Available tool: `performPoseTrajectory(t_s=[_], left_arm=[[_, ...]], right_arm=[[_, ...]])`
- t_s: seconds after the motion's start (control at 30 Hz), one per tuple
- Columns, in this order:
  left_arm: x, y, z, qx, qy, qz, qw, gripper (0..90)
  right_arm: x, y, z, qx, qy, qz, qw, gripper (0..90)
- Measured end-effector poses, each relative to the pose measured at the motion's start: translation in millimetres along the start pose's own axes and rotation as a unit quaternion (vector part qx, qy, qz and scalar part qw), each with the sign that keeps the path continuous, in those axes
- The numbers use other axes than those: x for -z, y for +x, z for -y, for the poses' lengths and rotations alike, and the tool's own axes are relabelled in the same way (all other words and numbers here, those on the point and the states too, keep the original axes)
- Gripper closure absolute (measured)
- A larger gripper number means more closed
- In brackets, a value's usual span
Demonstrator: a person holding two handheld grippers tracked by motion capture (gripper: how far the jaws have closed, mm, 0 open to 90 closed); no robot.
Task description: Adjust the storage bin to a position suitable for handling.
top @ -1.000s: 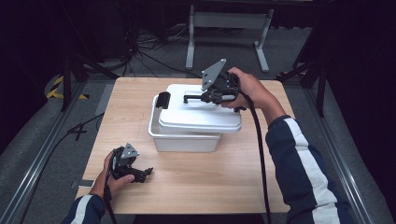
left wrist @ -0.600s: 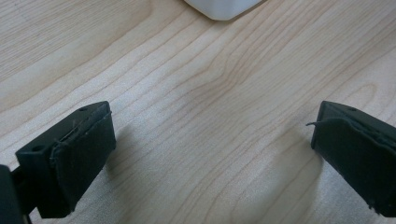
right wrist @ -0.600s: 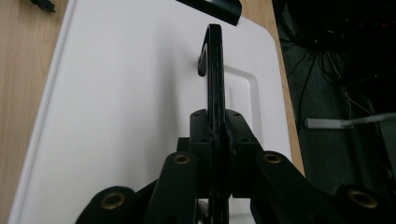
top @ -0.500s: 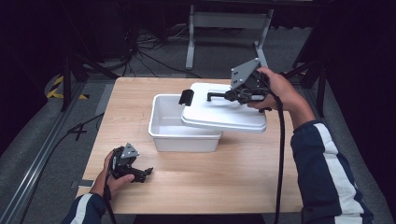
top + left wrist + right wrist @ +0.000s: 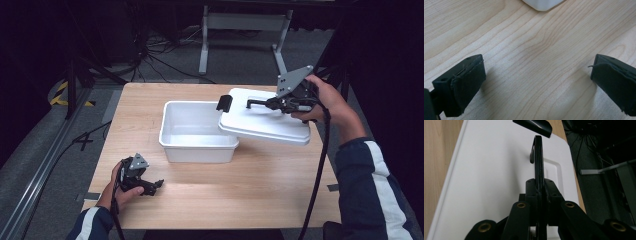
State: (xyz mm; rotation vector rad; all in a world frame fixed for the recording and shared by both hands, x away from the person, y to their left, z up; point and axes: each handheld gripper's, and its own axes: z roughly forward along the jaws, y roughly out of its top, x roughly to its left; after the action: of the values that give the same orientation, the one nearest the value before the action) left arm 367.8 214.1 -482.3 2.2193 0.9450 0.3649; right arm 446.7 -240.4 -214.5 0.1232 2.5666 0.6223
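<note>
At a wooden table (image 5: 260, 190), a person works with 2 hand-held grippers over a white plastic tub (image 5: 197, 132). The right gripper (image 5: 272, 103) has its jaws clamped tight on the thin black handle (image 5: 256, 102) that stands up from the tub's white lid (image 5: 265, 122); in the right gripper view the handle (image 5: 538, 157) runs as a narrow upright strip straight out from between the closed jaws, with the lid's (image 5: 494, 170) flat top spread beneath it. The lid is held off to the right of the tub, tilted, with its left edge overhanging the tub's right rim; whether lid and rim touch there is hard to tell from above. A black clip (image 5: 224, 103) sits on the lid's left end, and shows at the top of the right gripper view (image 5: 534, 125) as well. The tub stands open near the middle of the table, and its inside looks bare. The left gripper (image 5: 155, 185) rests low at the near left part of the table, well apart from the tub, gripped by the left hand (image 5: 122, 182). Its jaws stand wide apart with nothing between them; the left gripper view shows bare wood grain (image 5: 536, 62) between the 2 black pads (image 5: 469, 82) and a white corner of the tub (image 5: 542, 4) at the top edge.
</note>
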Motion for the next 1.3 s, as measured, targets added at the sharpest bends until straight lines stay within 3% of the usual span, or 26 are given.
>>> performPoseTrajectory(t_s=[0.13,0.87,1.1,1.3], left_arm=[[-0.3,-0.2,0.1,0.002,-0.002,-0.001,1.0,0.3],[0.0,-0.5,0.2,0.003,0.0,0.0,1.0,0.3],[0.1,0.5,-0.2,-0.004,0.0,-0.001,1.0,0.3],[0.1,0.3,-0.1,-0.002,0.001,0.0,1.0,0.3]], right_arm=[[5.4,1.0,19.5,-0.01,-0.012,0.003,0.9999,83.8],[11.9,8.8,79.0,-0.045,-0.003,0.012,0.9989,83.8],[4.9,10.6,93.3,-0.057,0.001,0.007,0.9983,83.9],[-12.3,10.2,104.9,-0.07,0.011,0.002,0.9975,84.0]])
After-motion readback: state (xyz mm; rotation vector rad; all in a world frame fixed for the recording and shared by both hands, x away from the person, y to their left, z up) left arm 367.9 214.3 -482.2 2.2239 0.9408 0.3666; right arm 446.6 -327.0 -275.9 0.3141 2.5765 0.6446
